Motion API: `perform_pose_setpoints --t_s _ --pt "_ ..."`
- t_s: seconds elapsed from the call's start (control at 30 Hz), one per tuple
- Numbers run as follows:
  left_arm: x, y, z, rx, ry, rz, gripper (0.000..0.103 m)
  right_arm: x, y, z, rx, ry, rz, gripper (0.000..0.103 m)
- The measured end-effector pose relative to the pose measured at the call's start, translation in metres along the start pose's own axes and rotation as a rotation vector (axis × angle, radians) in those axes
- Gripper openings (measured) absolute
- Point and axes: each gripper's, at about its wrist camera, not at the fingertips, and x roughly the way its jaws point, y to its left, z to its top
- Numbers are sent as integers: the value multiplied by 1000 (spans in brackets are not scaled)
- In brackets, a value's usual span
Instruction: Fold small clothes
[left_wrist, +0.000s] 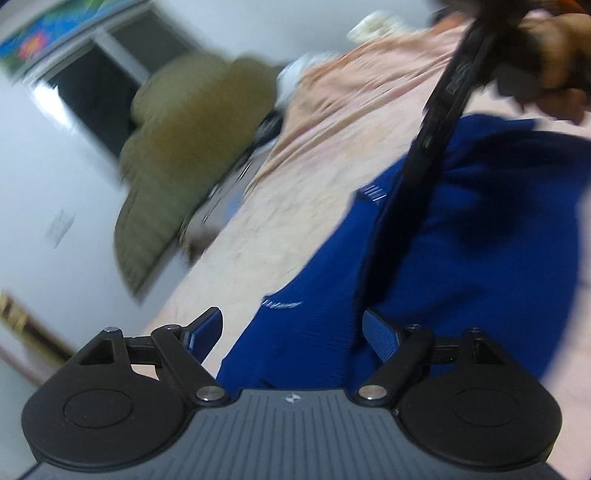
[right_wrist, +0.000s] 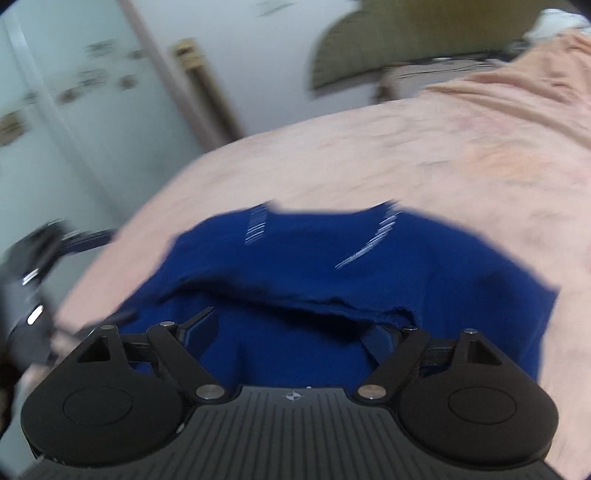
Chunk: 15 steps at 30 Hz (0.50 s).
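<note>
Blue garment (right_wrist: 369, 280) on pink bedsheet (right_wrist: 369, 158), left hand-held gripper (left_wrist: 293, 332) spread, right hand-held gripper (right_wrist: 291, 332) spread

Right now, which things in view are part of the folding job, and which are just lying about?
Part of the job:
- blue garment, lying on the pink bedsheet
- left gripper, jaws open
- right gripper, jaws open over the garment

Lying about:
- olive quilt heaped beside the bed
- white bundle, too blurred to identify

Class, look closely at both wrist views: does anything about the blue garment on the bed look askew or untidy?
Yes. The blue knit garment lies rumpled on the peach bedsheet: one layer is folded over with a crooked, wavy edge, not squared up.
</note>
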Motion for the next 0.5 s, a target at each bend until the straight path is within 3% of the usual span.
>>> perform_pose_setpoints --t_s 0.13,0.23,0.3,0.33,0.4,0.5 --pt "76 57 4 -332 219 148 84 6 -22 28 80 -173 -218 86" --pt "74 98 -8 -553 243 210 83 -7 -29 31 141 -255 -402 86" --pt "59 109 -15 -574 211 252 83 -24 -26 20 112 -296 -399 90" --pt "50 112 -20 -560 202 272 83 -31 -22 13 74 -305 -392 96" --pt "39 113 -27 -539 212 290 83 -38 -12 2 -19 -284 -418 102" --pt "11 118 -49 -583 219 193 83 -51 -1 -21 -100 -195 -463 102"
